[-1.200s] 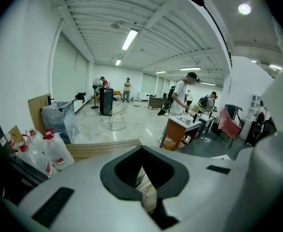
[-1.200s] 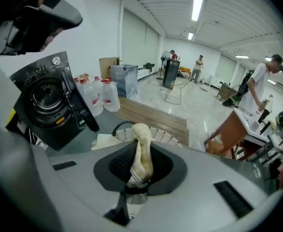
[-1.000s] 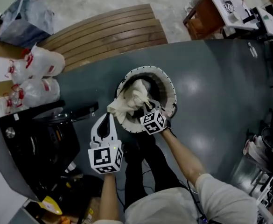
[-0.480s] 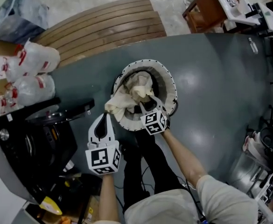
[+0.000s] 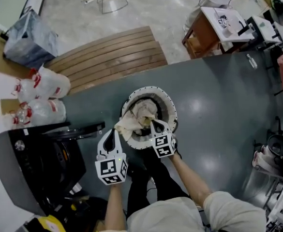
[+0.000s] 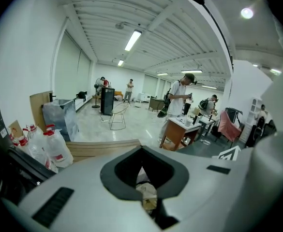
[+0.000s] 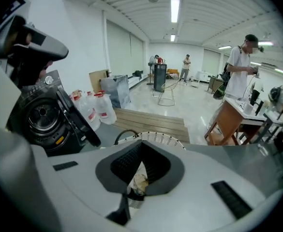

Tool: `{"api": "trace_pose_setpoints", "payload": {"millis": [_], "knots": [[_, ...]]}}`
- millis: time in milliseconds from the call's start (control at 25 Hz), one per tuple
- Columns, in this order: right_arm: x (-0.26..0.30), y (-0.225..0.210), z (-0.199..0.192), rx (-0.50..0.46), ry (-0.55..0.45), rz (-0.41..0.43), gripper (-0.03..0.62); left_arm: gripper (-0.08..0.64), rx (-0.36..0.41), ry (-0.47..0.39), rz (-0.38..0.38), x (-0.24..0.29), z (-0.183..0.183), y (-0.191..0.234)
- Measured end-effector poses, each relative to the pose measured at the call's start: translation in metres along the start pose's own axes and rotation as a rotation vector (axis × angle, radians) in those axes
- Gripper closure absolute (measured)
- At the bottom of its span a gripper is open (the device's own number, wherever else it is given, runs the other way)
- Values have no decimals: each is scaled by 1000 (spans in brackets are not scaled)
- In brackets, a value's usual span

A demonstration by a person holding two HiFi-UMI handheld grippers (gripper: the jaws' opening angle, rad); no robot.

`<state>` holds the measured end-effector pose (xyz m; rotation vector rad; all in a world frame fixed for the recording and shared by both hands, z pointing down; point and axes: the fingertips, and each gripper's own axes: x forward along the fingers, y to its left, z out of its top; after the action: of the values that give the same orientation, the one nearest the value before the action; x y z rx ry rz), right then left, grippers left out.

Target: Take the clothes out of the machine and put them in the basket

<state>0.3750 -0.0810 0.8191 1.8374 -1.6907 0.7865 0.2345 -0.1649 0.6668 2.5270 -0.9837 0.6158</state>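
A cream cloth (image 5: 134,121) lies bunched in the round white basket (image 5: 169,109) and hangs over its near-left rim. My left gripper (image 5: 113,131) meets the cloth's hanging edge, and in the left gripper view a cream fold (image 6: 146,195) is pinched between the shut jaws. My right gripper (image 5: 154,124) is at the basket's near rim; its jaws have just been closing and are shut on a small piece of the cloth (image 7: 135,183). The black washing machine (image 5: 32,166) stands at the left with its door (image 5: 78,129) swung open.
A wooden slatted bench (image 5: 110,57) lies beyond the basket. Plastic bottles (image 5: 39,98) and a grey bag (image 5: 27,33) sit at the far left. A wooden table (image 5: 205,32) stands at the back right, and several people (image 7: 239,66) stand in the hall.
Both grippers have risen a little with the cloth, which is drawn up at the basket's near rim. The head view has pulled back, so the basket looks smaller.
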Motion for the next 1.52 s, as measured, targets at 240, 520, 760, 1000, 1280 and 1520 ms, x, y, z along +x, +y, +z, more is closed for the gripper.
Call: {"api": "trace_pose_setpoints", "payload": {"millis": [240, 520, 760, 1000, 1280, 1520], "knots": [[-71, 8, 70, 47, -113, -7, 571, 543, 37, -37, -4, -40, 43, 0], [-155, 17, 165, -25, -259, -17, 571, 543, 68, -125, 2, -81, 118, -3], [-228, 35, 222, -43, -367, -46, 571, 543, 100, -176, -2, -128, 161, -4], [-275, 41, 253, -78, -453, -85, 571, 543, 141, -225, -7, -160, 191, -7], [-303, 43, 259, -98, -489, -99, 571, 543, 181, -265, -11, -181, 206, -13], [-311, 30, 255, -90, -492, -111, 571, 543, 181, -274, 7, -187, 202, -16]]}}
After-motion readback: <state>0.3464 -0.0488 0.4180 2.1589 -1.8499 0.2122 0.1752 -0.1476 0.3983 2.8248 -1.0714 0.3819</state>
